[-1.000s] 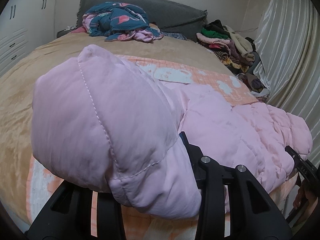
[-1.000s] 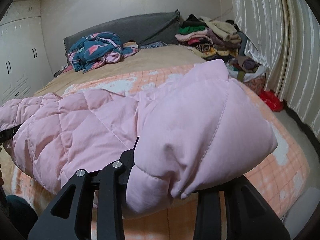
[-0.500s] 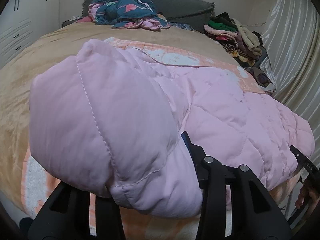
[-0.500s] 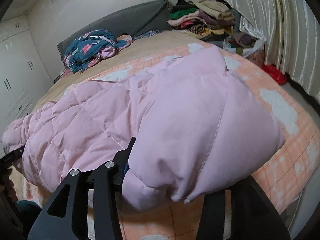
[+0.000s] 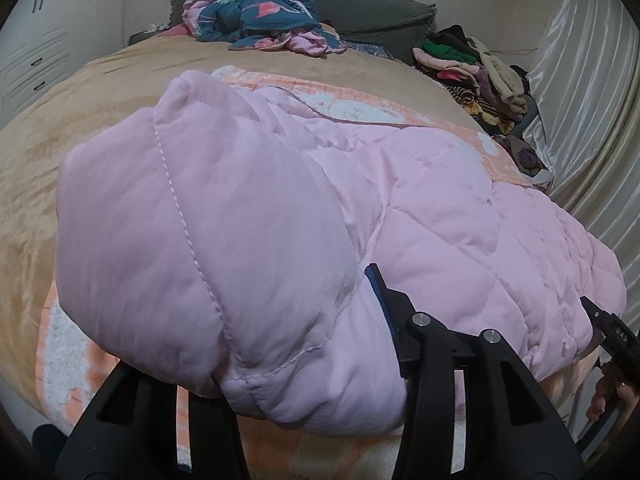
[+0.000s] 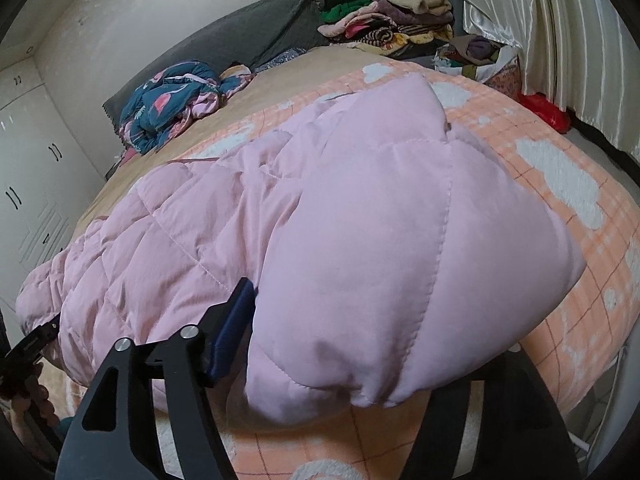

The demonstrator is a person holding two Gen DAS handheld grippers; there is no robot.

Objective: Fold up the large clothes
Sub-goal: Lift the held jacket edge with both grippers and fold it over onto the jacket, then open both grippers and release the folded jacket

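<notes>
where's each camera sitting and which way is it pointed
Left wrist: on the left gripper, angled down across the bed toward the headboard; a pink quilted jacket fills the opening jaws; the right gripper and a hand show at the far right.
Right wrist: on the right gripper, same downward slant; its jaws are opening, the jacket between them; the left gripper shows at the far left.
Shared: jacket, bed, blue bundle, clothes pile.

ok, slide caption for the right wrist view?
Right tool opening around a corner of the pink quilted coat laid on the bed.
</notes>
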